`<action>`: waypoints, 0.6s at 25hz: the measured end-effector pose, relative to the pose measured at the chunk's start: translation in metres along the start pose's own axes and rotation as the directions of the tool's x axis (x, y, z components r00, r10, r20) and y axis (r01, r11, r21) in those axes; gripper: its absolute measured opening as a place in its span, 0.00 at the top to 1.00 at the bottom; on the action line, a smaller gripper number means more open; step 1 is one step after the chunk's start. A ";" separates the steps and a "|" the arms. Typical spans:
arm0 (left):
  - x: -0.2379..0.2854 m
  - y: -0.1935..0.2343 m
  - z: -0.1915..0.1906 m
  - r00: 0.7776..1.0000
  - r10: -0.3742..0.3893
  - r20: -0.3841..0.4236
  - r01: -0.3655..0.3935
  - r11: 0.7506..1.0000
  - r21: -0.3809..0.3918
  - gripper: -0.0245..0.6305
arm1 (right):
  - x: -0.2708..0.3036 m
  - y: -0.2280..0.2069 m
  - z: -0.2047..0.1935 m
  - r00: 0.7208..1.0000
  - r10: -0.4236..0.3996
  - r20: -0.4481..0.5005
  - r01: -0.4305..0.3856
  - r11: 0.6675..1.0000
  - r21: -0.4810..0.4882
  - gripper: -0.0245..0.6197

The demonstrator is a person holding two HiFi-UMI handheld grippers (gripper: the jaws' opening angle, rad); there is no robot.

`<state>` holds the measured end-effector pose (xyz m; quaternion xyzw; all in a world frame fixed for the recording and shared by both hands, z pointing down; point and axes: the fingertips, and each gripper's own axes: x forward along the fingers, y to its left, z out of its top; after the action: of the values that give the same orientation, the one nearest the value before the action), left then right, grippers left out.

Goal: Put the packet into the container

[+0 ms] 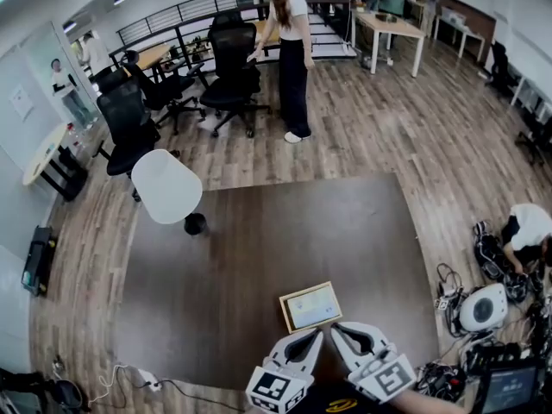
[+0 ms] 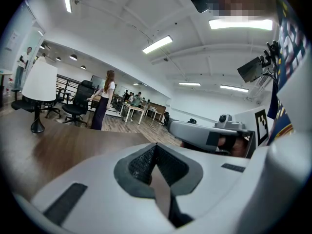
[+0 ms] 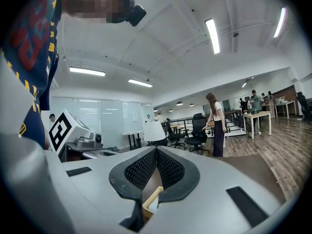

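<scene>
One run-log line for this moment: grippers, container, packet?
left gripper: shut, empty | right gripper: shut, empty | wooden container: on table, near grippers | packet: not seen

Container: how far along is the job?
Done: nothing certain. The container sits at the near edge of the table, and I cannot tell whether its pale inside holds a packet. In hand: nothing; left gripper and right gripper are shut, empty. Left: no packet shows elsewhere, so locate it.

The head camera looks steeply down on the brown surface (image 1: pixel 241 266) from high above its near edge. The left gripper (image 1: pixel 316 335) and right gripper (image 1: pixel 338 329) cameras sit low there, close behind their jaws, looking across it. All see the person (image 1: pixel 291 59) past its far edge.
</scene>
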<state>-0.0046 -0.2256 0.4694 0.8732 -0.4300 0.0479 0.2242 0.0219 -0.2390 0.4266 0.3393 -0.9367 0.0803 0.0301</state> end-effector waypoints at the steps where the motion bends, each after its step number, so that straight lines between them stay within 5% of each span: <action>1: 0.000 0.001 0.002 1.000 0.000 0.002 0.000 1.000 0.002 0.96 | 0.002 0.000 0.001 1.000 0.002 0.000 -0.002 1.000 -0.002 0.95; 15: -0.006 -0.002 0.016 1.000 0.006 0.021 -0.006 1.000 0.022 0.96 | 0.000 0.001 0.009 1.000 -0.006 -0.014 0.006 1.000 0.021 0.95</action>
<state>-0.0086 -0.2272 0.4523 0.8749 -0.4343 0.0441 0.2099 0.0217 -0.2400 0.4174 0.3419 -0.9346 0.0923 0.0332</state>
